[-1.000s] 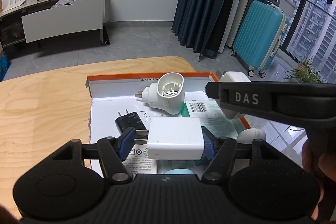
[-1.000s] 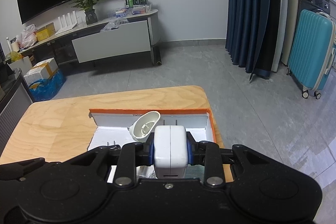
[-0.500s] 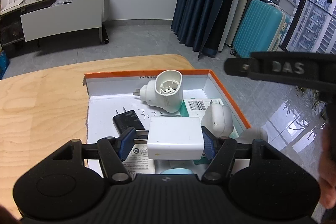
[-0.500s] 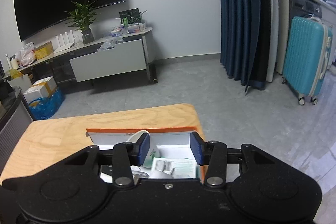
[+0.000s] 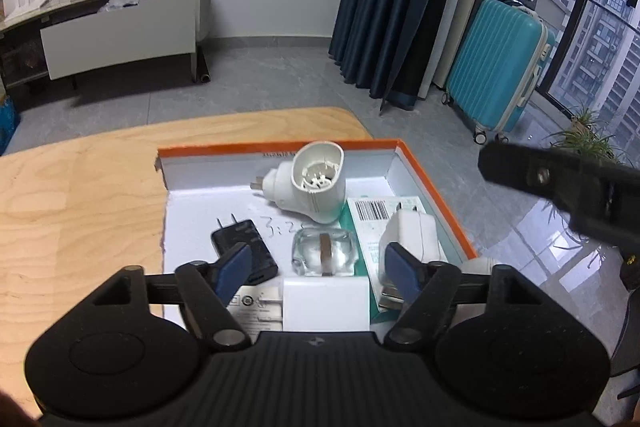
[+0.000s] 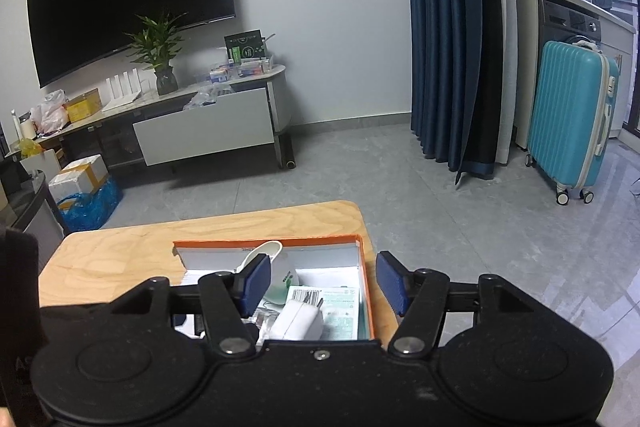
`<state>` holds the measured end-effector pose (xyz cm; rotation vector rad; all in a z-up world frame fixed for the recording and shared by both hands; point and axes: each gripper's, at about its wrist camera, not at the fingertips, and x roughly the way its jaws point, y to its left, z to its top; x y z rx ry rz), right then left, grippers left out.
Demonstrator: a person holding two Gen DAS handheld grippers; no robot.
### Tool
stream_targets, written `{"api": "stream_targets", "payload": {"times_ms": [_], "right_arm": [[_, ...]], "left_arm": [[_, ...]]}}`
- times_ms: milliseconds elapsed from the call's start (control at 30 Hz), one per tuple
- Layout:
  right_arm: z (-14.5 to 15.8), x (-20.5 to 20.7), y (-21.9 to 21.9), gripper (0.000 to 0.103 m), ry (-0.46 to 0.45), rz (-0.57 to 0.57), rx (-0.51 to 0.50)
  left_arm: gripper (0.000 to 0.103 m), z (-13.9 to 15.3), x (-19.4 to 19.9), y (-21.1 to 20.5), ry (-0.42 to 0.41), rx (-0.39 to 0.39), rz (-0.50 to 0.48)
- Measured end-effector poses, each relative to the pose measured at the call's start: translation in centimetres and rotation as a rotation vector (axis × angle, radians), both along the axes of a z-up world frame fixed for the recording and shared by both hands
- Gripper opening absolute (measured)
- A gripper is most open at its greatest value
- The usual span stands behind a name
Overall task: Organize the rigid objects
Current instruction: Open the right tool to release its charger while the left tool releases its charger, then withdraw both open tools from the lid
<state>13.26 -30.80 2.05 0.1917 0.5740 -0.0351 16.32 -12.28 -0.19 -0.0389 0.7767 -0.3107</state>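
Both tools, left [image 5: 318, 269] and right [image 6: 324, 281], gape over smooth boxy chargers (white plastic) [image 5: 326, 303].

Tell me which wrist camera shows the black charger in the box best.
The left wrist view. The black charger lies in the orange-rimmed box, its two prongs and most of its body visible beyond the open left gripper. In the right wrist view, the open right gripper hides it almost entirely; only a dark sliver shows.
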Motion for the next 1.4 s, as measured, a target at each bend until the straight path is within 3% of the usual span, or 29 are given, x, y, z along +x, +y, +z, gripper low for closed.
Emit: {"api": "stream_targets", "payload": {"times_ms": [200, 567, 1000, 1400], "right_arm": [[0.2, -1.1, 0.7, 0.075, 0.006, 0.005, -0.012], [1.2, -5.7, 0.9, 0.081, -0.006, 0.012, -0.003], [0.3, -12.6, 1.2, 0.083, 0.034, 0.011, -0.015], [-1.5, -16.2, 2.4, 0.083, 0.083, 0.031, -0.020]], "left_arm": [[0.082, 0.6, -0.8, 0.4, -0.006, 0.006, 0.018], [0.103, 2.9, -5.4, 1.0, -0.041, 0.069, 0.054], [0.103, 1.4, -12.2, 1.9, -0.010, 0.137, 0.114], [0.103, 0.1, -15.9, 1.8, 0.026, 0.144, 0.125]]}}
